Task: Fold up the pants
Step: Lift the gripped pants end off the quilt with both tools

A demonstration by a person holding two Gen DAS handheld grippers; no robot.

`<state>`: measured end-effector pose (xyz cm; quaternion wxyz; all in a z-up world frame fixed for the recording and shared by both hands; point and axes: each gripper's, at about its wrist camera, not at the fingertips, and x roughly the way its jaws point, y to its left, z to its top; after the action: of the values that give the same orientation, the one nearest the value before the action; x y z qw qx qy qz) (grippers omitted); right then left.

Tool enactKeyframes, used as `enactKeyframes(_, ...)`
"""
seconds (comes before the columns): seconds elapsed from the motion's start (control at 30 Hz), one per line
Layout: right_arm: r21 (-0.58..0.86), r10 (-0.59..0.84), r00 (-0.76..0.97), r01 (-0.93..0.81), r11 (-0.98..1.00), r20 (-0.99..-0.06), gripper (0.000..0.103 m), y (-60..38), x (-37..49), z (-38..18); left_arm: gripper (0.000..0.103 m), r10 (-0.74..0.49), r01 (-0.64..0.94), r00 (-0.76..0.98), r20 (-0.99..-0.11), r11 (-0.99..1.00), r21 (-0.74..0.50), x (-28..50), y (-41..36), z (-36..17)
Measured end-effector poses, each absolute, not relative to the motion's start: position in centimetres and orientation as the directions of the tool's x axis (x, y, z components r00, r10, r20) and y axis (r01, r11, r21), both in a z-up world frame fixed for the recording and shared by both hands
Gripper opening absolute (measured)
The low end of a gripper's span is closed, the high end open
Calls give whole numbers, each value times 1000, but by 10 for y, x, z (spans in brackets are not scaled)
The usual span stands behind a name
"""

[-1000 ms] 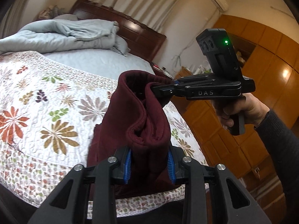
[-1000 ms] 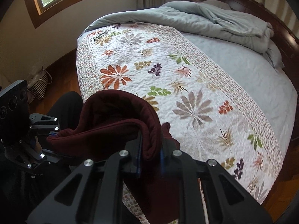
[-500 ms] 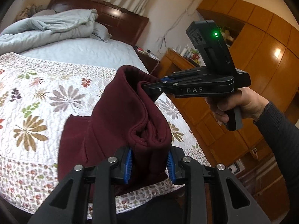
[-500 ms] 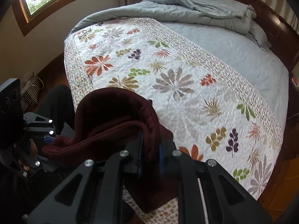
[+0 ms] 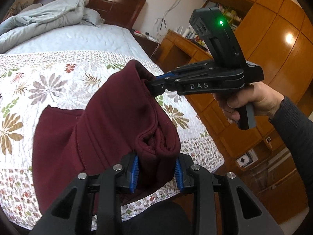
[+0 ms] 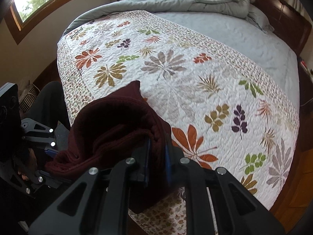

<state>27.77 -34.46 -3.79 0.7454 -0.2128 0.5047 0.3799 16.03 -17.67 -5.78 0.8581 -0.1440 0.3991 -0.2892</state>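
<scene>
Progress: the fold is under way, not finished. The pants (image 5: 109, 129) are lifted by one end, doubled over itself, while the other end already lies on the quilt (image 5: 39, 74) near the bed's near edge. By judgement, what remains is to carry the raised end over the resting part, lay it flat, let go, and possibly make one more fold and smooth it.

Grip: the left tongs (image 5: 156, 173) stand narrow, their blue pads pressing on a thick rolled bunch of cloth. The right tongs (image 6: 157, 156) are closed tighter on a thinner bunch of the same raised end; in the left view the right tongs (image 5: 154, 87) bite the cloth's far upper corner, held by a hand (image 5: 246, 103) in a dark sleeve. The cloth spans slack between the two grips.

Condition of item: dark maroon, thick and fleecy, with stitched seam lines running along the panel. The gripped edge shows several layers rolled together, with a hollow between them. The part on the quilt looks fairly flat with a straight edge; its far end is hidden under the raised portion. Which end is the waistband cannot be told.

Surroundings: a rumpled grey duvet (image 6: 176, 0) lies well apart at the headboard end.
</scene>
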Motion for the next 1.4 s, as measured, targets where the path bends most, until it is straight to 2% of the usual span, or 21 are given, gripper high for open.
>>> enactKeyframes(0.37,118,367,175,-749,652,-914,12,-381,284,-76,30,-610,388,454,-649,791,-473,169,-209,-86)
enactKeyframes(1.4,205,415,146,-694,690,-898,12,-431,286,-130,30,-579,377,399,-711,811,-448,183,-248,-131)
